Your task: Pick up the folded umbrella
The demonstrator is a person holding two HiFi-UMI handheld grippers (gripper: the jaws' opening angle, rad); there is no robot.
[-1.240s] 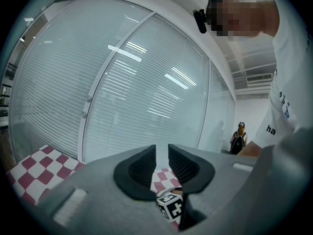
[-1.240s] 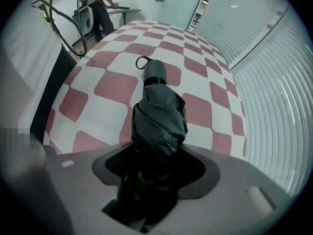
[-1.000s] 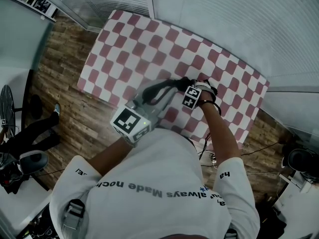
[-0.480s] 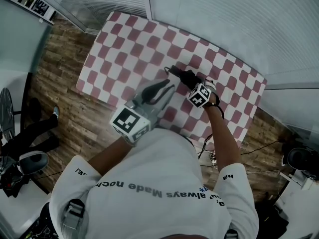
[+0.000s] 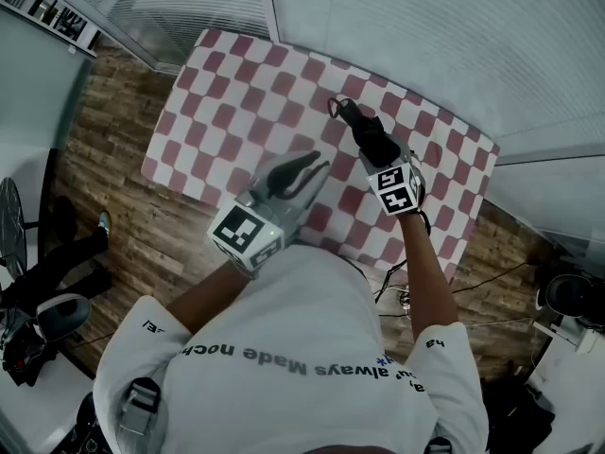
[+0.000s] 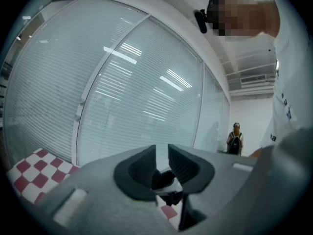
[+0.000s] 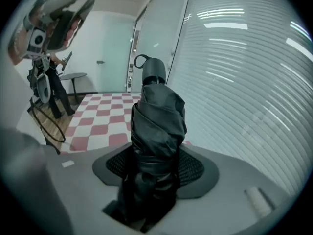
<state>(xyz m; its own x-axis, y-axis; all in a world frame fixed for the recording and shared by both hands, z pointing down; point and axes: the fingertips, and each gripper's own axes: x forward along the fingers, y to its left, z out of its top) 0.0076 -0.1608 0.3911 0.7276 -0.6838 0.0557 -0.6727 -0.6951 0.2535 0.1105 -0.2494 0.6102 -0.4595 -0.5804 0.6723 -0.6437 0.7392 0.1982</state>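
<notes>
The right gripper [image 7: 155, 166] has its jaws clamped on the folded umbrella [image 7: 156, 124], gripping the black, bunched canopy between the textured pads [image 7: 195, 168]. The umbrella's handle end sticks out beyond the jaws, with a thin wrist loop [image 7: 139, 58] curling off the cap. In the head view the umbrella [image 5: 364, 130] hangs over the far right part of the checkered tablecloth [image 5: 236, 102], pointing toward the cloth's far edge; the right gripper view shows its free end standing clear of the cloth (the red and white squares run on behind and below it).

The left gripper [image 6: 162, 155] holds nothing: its jaws are drawn in to a narrow slit with no object between them. From above it [image 5: 317, 164] sits over the near middle of the tablecloth, to the left of the umbrella and apart from it, tips aimed toward the cloth's far right.

Each gripper carries its marker cube, the left one [image 5: 246, 235] over the cloth's near edge and the right one [image 5: 397, 187] just behind the umbrella. A wall of slatted blinds [image 5: 425, 36] runs along the cloth's far side, and wooden flooring [image 5: 123, 216] borders its left.
</notes>
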